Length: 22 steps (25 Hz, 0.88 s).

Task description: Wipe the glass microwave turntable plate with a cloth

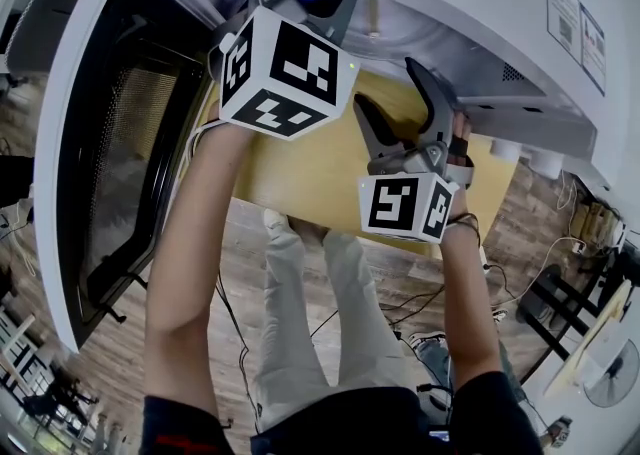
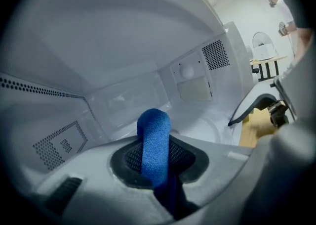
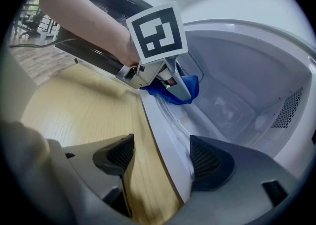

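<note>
Reaching into the microwave (image 1: pixel 480 3), the left gripper (image 2: pixel 155 155) has its jaws clamped on a blue cloth (image 2: pixel 154 140), forearm stretched past the open door (image 1: pixel 130 143). The right gripper (image 3: pixel 163 157) is held at the oven's front rim, jaws apart. The glass plate (image 2: pixel 210 129) shows faintly on the oven floor.

A pale wooden table (image 1: pixel 300 178) fills the frame's middle, carrying 1 white microwave (image 1: pixel 480 3) across the top, door open leftward.

Lab or office room, pretty sure, not a kitchen

The microwave (image 1: pixel 500 13) is parked on a plain wooden table (image 1: pixel 300 173), loose cables (image 1: pixel 410 301) trail all over the plank floor (image 1: pixel 240 255), and a standing fan (image 1: pixel 612 383) sits off right.
</note>
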Tool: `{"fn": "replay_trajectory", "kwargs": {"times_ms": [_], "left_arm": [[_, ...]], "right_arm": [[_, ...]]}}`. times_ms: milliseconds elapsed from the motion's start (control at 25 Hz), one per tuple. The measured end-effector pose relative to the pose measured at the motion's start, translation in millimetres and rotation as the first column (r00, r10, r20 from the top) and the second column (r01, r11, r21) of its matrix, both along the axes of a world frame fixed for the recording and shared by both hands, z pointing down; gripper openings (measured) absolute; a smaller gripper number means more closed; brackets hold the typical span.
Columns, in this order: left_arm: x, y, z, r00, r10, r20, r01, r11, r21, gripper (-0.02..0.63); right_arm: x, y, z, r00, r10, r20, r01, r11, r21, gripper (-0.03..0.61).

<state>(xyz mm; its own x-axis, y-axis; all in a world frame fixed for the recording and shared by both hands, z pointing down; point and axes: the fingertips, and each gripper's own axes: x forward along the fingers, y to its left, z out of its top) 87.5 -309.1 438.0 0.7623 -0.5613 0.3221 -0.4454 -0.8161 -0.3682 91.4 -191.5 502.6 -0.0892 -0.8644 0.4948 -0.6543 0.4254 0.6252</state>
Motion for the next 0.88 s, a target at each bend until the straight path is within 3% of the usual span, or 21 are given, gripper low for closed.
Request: {"fn": "replay_trajectory", "kwargs": {"times_ms": [320,880], "left_arm": [[8,8,-1,1.000,0.030,0.003,-0.030,1.000,0.003,0.064],[38,35,-2,0.987,0.162,0.004,-0.162,0.986,-0.029,0.064]], "right_arm": [[0,0,0,1.000,-0.002,0.000,0.002,1.000,-0.002,0.318],[-1,-1,0,1.000,-0.002,-0.006,0.002,1.000,-0.001,0.318]]}}
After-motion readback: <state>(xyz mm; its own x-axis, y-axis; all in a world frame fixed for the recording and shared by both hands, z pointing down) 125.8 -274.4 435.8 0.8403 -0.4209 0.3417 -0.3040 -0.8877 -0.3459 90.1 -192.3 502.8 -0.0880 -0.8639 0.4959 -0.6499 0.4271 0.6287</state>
